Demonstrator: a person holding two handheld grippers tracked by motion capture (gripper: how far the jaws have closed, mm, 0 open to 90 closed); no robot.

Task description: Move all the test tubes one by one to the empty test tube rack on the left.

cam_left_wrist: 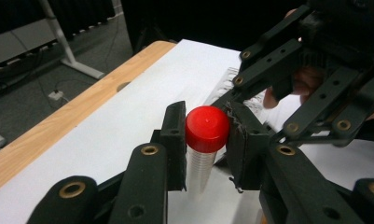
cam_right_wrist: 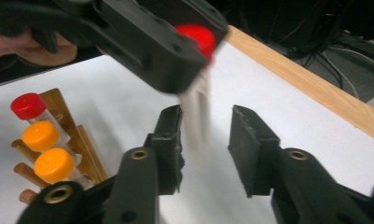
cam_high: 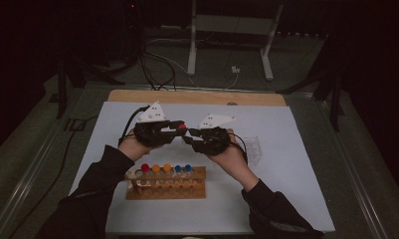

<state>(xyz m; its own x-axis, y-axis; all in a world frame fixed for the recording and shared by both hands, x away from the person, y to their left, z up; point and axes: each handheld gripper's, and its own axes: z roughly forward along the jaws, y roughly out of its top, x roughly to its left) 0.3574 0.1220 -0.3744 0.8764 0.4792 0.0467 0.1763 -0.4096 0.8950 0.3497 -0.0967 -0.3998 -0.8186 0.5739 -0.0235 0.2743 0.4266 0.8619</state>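
Observation:
A clear tube with a red cap (cam_left_wrist: 206,128) hangs upright above the white mat, and my left gripper (cam_left_wrist: 205,140) is shut on that cap. In the high view the cap (cam_high: 182,126) sits between the two grippers, which meet tip to tip over the middle of the mat. My right gripper (cam_right_wrist: 205,135) faces the left one from below. Its jaws stand apart on either side of the tube's clear body (cam_right_wrist: 196,105), with a gap showing at the right pad. A person's hands hold both grippers.
A wooden rack (cam_high: 166,189) lies in front of the hands with several capped tubes: red (cam_high: 145,168), orange (cam_high: 156,168) and blue (cam_high: 177,169). A clear plastic piece (cam_high: 251,147) lies right of the hands. The table's wooden edge (cam_high: 197,96) runs along the far side.

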